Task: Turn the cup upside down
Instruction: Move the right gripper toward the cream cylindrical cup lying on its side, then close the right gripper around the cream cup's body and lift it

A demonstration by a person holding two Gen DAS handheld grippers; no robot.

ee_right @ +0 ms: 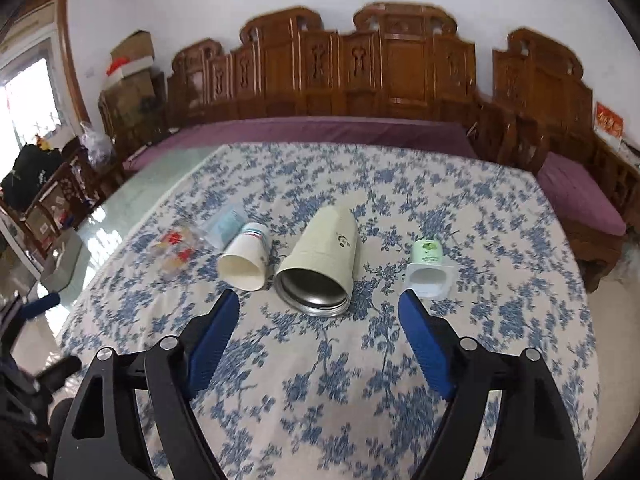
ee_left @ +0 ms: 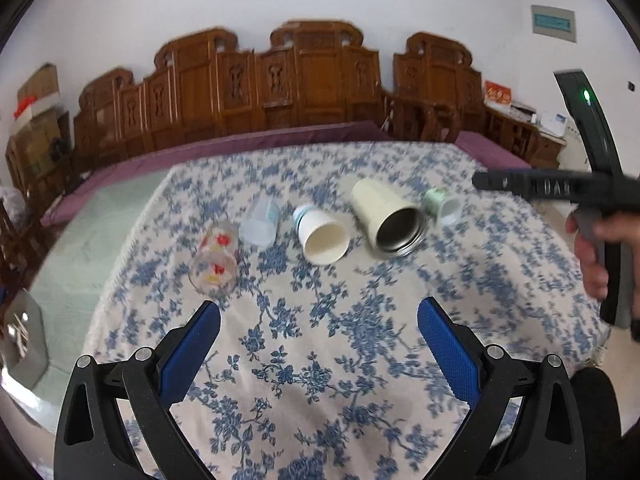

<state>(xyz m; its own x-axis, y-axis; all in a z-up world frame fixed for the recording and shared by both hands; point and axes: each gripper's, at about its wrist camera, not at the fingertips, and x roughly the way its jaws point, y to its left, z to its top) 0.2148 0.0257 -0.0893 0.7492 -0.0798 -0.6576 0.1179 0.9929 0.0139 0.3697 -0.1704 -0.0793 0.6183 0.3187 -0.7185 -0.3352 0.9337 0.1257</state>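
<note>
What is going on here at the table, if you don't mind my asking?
A person holds a hand-held gripper in each hand above a floral tablecloth. Five cups lie on their sides in a row, among them a paper cup and a steel-lined cup. The left hand-held gripper and right one are open, holding nothing.

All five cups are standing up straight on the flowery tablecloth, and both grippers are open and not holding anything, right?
Not quite. The cups are lying on their sides, not standing: the right wrist view shows the big cream cup and the paper cup with mouths facing the camera. Both the left gripper and right gripper are indeed open and empty.
</note>
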